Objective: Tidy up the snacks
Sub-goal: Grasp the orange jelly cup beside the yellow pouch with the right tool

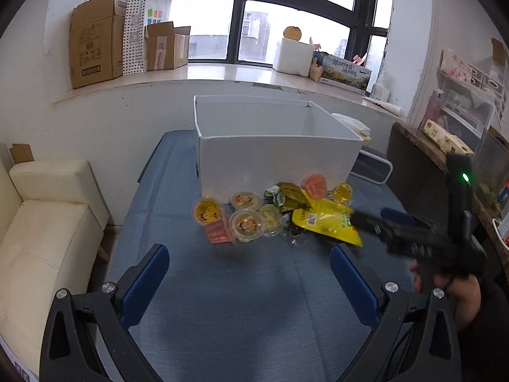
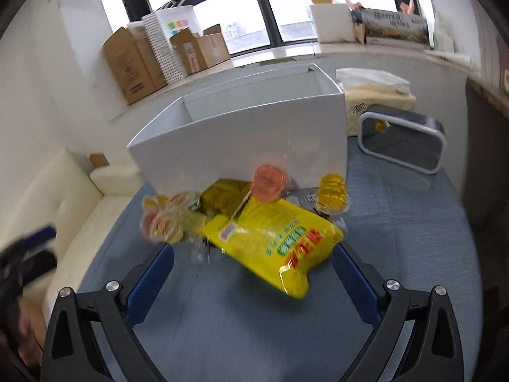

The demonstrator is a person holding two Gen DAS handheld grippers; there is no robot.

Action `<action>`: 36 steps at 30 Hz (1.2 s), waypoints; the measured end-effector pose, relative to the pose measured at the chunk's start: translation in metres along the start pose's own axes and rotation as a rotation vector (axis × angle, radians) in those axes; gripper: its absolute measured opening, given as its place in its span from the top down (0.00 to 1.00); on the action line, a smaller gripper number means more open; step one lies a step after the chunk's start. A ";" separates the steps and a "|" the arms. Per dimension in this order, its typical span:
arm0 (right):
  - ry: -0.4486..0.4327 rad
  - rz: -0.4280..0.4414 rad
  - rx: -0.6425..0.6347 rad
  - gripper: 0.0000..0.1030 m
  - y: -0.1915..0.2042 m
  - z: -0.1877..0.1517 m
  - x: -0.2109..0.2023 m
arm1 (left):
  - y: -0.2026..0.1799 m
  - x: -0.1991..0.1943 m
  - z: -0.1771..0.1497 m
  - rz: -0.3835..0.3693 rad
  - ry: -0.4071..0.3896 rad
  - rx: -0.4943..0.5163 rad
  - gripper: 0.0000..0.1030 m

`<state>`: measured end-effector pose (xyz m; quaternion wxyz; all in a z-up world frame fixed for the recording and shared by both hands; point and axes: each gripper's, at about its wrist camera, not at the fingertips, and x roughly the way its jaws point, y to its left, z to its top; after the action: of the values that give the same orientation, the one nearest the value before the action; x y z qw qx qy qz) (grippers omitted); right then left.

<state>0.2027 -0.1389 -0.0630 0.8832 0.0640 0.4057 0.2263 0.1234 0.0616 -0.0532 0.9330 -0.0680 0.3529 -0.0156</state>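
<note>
Glossy crinkled yellow pouch (image 2: 273, 242) and round jelly cups (image 1: 246, 224) before smooth white box (image 1: 276, 159); both jaws spread.

Left hand-held gripper (image 1: 249, 281): black frame, blue ribbed pads (image 1: 144, 285), silver screws. Right hand-held gripper (image 2: 253, 281): same build; green LED lit.

White walls, dark-framed window (image 1: 245, 16) (bright daylight), cardboard boxes (image 1: 95, 51) on the sill, cream sofa (image 1: 41, 232) at left.
</note>
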 end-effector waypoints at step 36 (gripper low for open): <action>0.077 -0.049 0.016 0.55 -0.015 0.051 0.089 | 0.018 0.026 -0.007 0.016 0.043 -0.004 0.00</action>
<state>0.2968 -0.1082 -0.0952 0.8717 0.0523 0.4427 0.2038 0.1380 0.0766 -0.0784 0.9253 -0.0664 0.3733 -0.0088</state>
